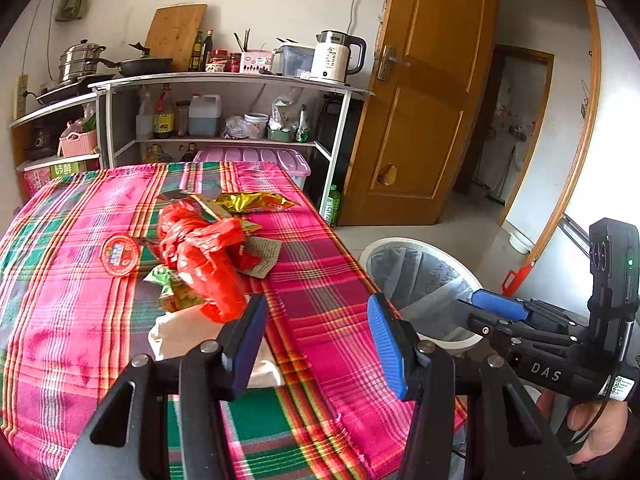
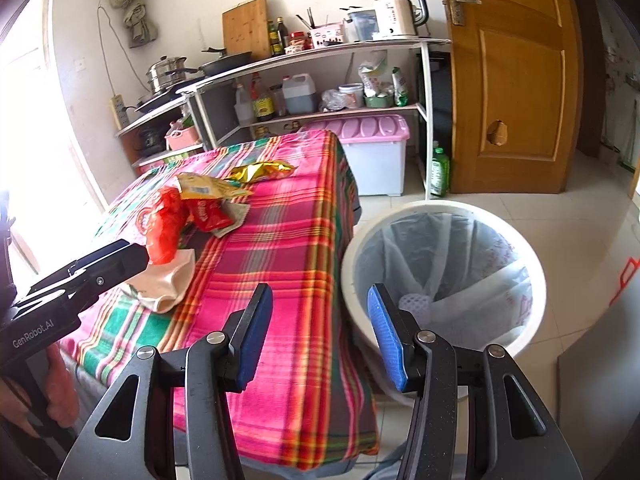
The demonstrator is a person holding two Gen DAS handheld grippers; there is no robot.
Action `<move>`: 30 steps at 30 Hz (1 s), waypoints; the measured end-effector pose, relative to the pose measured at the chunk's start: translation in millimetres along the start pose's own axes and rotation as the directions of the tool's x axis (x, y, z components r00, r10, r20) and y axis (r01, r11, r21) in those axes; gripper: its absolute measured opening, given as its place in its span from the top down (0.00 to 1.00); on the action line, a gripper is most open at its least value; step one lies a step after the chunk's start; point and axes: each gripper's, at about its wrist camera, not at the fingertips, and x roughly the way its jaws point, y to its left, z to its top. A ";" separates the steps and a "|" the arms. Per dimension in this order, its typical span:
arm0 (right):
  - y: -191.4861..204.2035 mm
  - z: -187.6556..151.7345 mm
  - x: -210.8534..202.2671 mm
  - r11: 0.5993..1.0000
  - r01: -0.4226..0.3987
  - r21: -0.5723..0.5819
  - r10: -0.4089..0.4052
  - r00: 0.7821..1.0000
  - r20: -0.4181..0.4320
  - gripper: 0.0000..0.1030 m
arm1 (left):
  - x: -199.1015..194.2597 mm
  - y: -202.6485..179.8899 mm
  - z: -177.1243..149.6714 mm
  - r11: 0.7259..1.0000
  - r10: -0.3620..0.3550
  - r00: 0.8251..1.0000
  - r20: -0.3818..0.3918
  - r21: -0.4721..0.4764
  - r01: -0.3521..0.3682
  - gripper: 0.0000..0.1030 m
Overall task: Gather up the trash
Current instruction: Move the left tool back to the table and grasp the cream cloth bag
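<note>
Trash lies heaped mid-table on the plaid cloth (image 1: pixel 328 272): red plastic bag (image 1: pixel 204 256), gold wrapper (image 1: pixel 256 202), round foil lid (image 1: pixel 119 255), cream paper wad (image 1: pixel 180 334). Left gripper (image 1: pixel 318 340) hovers just short of the heap, jaws apart, empty. Right gripper (image 2: pixel 320 334) also spread, empty, near the lined bin (image 2: pixel 444 272) beside the table. All looks light, limp, crinkly; the bag is likely slippery, so pinch a bunched fold.

Home kitchen: kettle (image 1: pixel 338 56), steamer pot (image 1: pixel 80 60), sauce bottles on shelf (image 1: pixel 240 78).
</note>
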 end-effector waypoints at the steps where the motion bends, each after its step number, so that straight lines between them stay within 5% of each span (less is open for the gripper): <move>1: 2.9 -0.3 0.8 1.000 -0.005 -0.002 0.005 1.000 -0.001 0.51 | -2.1 5.6 -2.0 1.000 0.012 1.000 0.000 -0.009 -0.012 0.47; 14: 26.6 0.6 18.2 0.997 -0.062 -0.045 0.060 0.997 -0.053 0.51 | -2.6 66.5 -19.3 0.980 0.148 0.988 -0.049 -0.126 -0.153 0.41; 24: 37.7 4.2 33.5 0.995 -0.080 -0.065 0.075 0.994 -0.078 0.51 | 19.2 85.9 -25.3 0.971 0.122 0.986 -0.118 -0.190 -0.143 0.42; 30: 43.7 9.0 41.6 0.994 -0.083 -0.075 0.076 0.993 -0.087 0.51 | 30.2 89.9 -27.7 0.970 0.117 0.979 -0.165 -0.194 -0.149 0.66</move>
